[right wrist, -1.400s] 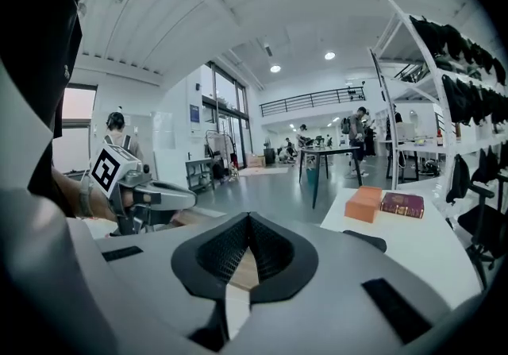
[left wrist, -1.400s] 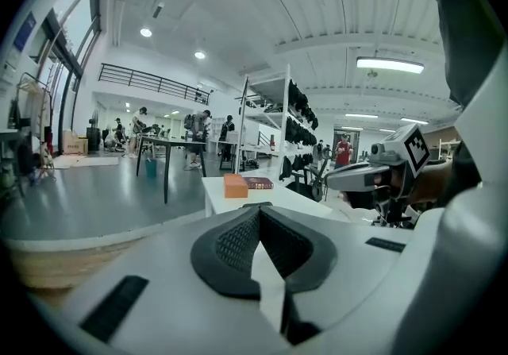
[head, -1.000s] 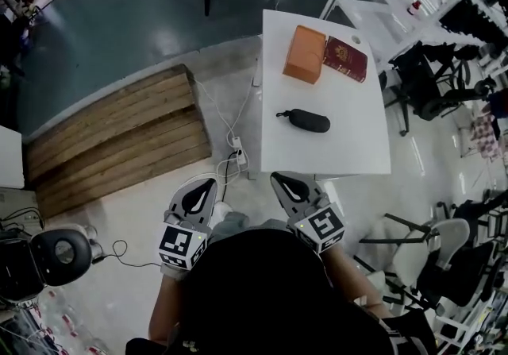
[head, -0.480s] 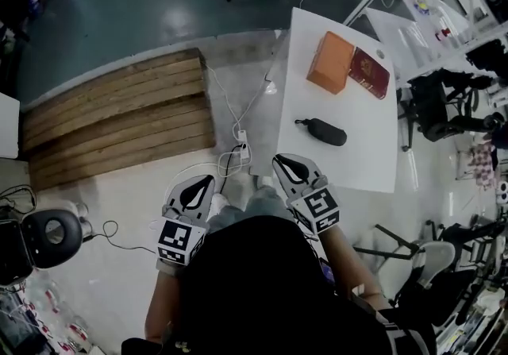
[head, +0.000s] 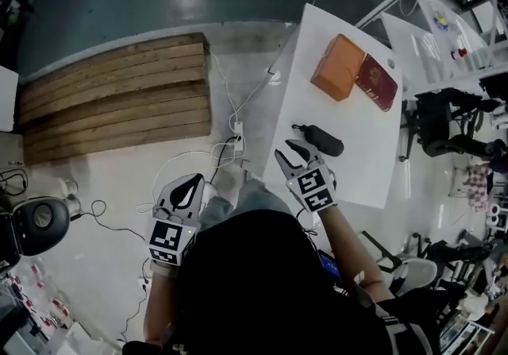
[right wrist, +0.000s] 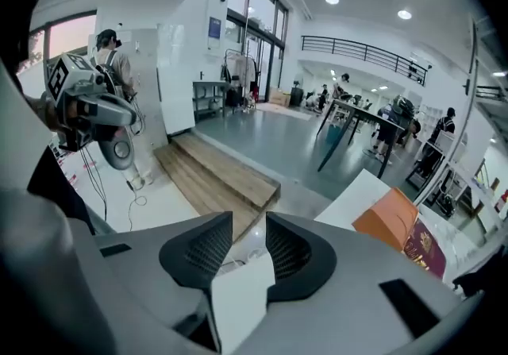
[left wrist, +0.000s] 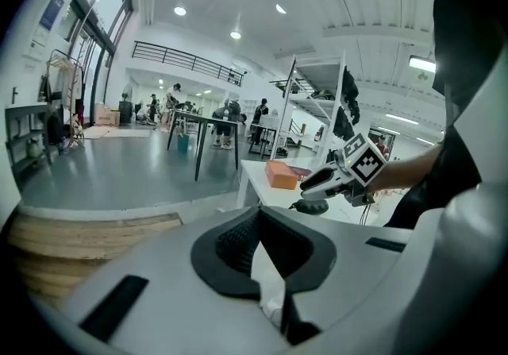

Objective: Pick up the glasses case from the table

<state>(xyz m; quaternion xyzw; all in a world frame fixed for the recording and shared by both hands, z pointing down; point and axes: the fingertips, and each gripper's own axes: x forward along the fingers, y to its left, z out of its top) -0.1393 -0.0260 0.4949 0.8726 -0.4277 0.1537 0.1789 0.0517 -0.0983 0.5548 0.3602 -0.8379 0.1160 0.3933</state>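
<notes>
The case (head: 321, 139) is lying flat on the table (head: 349, 179), just ahead of the right gripper's (head: 290, 152) tips and a little to their right. Whether it is touching them cannot be told. Its long axis is running crosswise to the way this gripper is pointing. The end with the small loop (head: 296, 127) is sitting nearest the tips, and the rounded end is pointing away to the gripper's right. The right gripper's jaws are standing apart and opening, with nothing between them. The left gripper (head: 193, 180) is hanging well off to the right gripper's left, over the floor (head: 103, 210), with its jaws pressed together on nothing.

The table is white and mostly bare. Farther ahead of the right gripper, beyond the case, a box (head: 339, 66) and a booklet (head: 378, 82) are lying side by side. A platform (head: 111, 99) and cables (head: 230, 119) are lying on the floor ahead of the left gripper.

The head view is showing both grippers and the case from above. The left gripper view is looking level across the hall, catching the right gripper over the case from the side and people (left wrist: 230, 111) standing far off. The right gripper view is taking in the box, the booklet, the platform and the left gripper.
</notes>
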